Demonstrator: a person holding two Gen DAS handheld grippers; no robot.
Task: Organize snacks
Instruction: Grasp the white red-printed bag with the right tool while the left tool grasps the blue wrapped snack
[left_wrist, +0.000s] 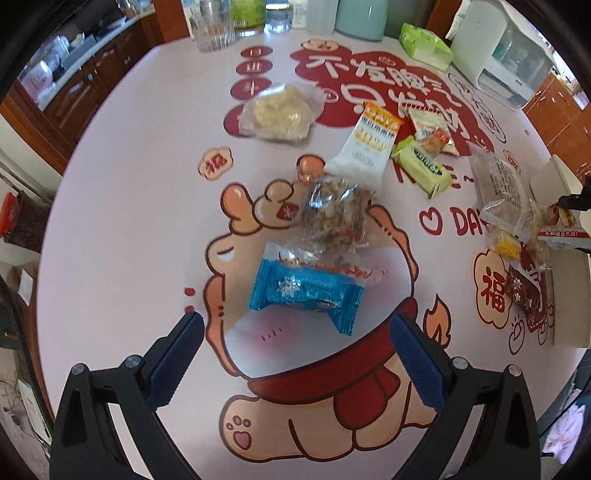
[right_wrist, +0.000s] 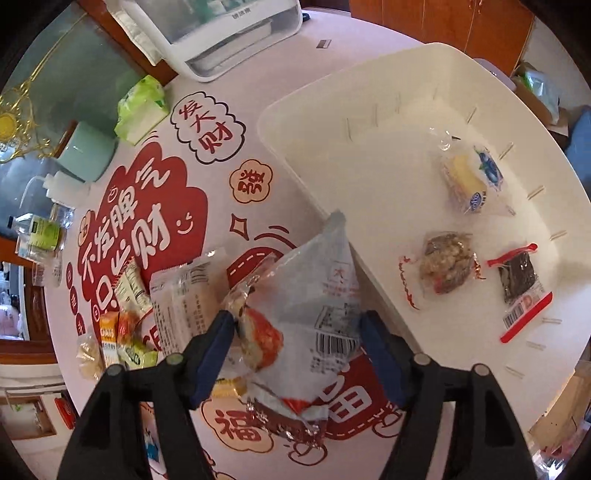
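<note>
- Two grippers point down at snacks on the desk.
- Left gripper (left_wrist: 297, 354) is open; the blue packet (left_wrist: 306, 291) lies just ahead and might slide away.
- Right gripper (right_wrist: 297, 350) is open around a grey bag (right_wrist: 317, 295), not squeezing; beside the white bin (right_wrist: 369, 122).
- Desk (left_wrist: 147, 192) has a pink cartoon cover; brown cupboards behind.

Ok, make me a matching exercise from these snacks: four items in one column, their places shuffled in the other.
Items
1. blue-wrapped snack
2. yellow cake packet
3. green tissue pack
4. grey-white packet

Places
A. inside the white bin
B. between the fingers of the right tool
C. on the tablecloth, just ahead of the open left tool
D. beside the mint-green container

Pairs: 1-C, 2-A, 3-D, 4-B
</note>
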